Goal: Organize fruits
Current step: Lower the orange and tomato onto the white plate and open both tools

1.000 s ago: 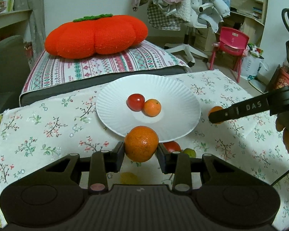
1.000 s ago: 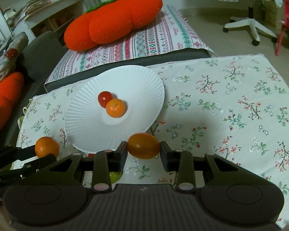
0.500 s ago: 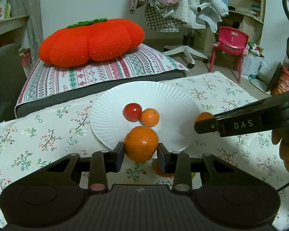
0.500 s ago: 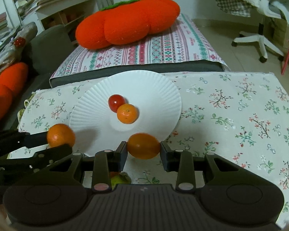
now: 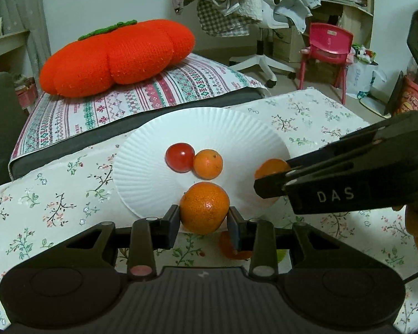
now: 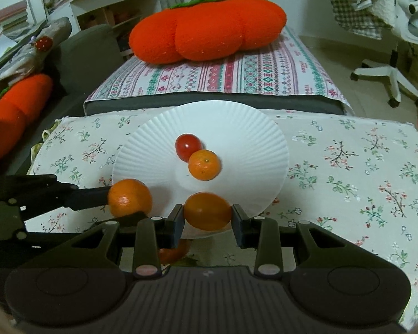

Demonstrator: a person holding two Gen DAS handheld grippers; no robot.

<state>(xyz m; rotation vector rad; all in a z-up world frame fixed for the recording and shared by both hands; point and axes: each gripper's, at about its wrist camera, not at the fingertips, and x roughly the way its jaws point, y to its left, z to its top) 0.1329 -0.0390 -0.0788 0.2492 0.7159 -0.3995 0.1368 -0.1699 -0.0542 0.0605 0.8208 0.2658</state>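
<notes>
Between the left claw (image 5: 204,218) fingers sits a mandarin (image 5: 204,207), clamped, at the near rim of the paper plate (image 5: 142,172). Right claw (image 6: 208,218) grips a smooth orange tomato (image 6: 207,211), also at the near rim. Mid-plate: red tomato (image 6: 188,146) touching small mandarin (image 6: 204,165).

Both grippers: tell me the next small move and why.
Probably lower both over the white plate and open them. The left gripper holds a mandarin and the right gripper an orange tomato, both near the plate's front rim, where a red tomato and small mandarin already lie.
</notes>
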